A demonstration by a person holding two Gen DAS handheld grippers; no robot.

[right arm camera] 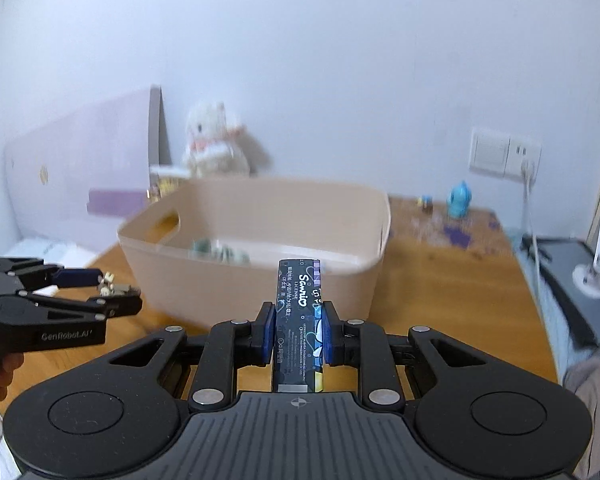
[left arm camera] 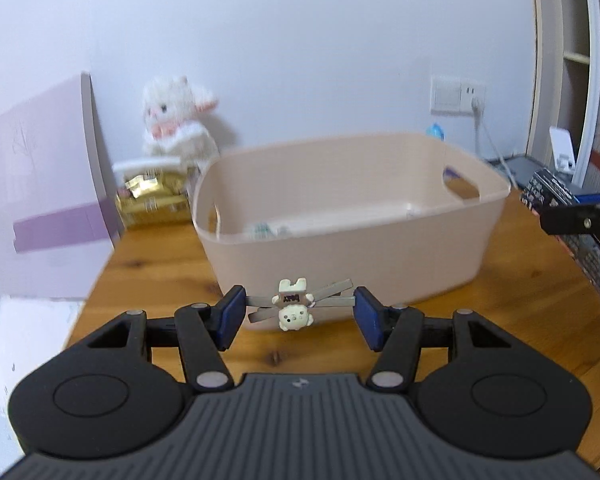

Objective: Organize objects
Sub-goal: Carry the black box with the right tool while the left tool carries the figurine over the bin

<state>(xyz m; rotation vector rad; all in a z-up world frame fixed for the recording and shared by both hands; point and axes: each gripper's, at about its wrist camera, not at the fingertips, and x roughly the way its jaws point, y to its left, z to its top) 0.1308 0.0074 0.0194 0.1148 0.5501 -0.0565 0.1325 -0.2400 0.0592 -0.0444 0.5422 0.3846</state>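
My left gripper [left arm camera: 298, 312] is shut on a metal hair clip with a small cream bear figure [left arm camera: 294, 307], held above the wooden table just in front of the beige plastic bin [left arm camera: 340, 248]. It also shows at the left of the right wrist view [right arm camera: 114, 286]. My right gripper [right arm camera: 298, 332] is shut on a dark flat printed box [right arm camera: 298, 320], held edge-on in front of the bin [right arm camera: 256, 280]. That box and gripper show at the right edge of the left wrist view [left arm camera: 580, 220]. Small greenish items [right arm camera: 220, 252] lie in the bin.
A white plush toy [left arm camera: 178, 124] sits on a gold packet [left arm camera: 152, 200] behind the bin, beside a lilac board [left arm camera: 40, 184]. A blue figurine [right arm camera: 459, 200] and small bits lie at the back right of the table [right arm camera: 452, 292]. A wall socket with cable [right arm camera: 520, 156] is right.
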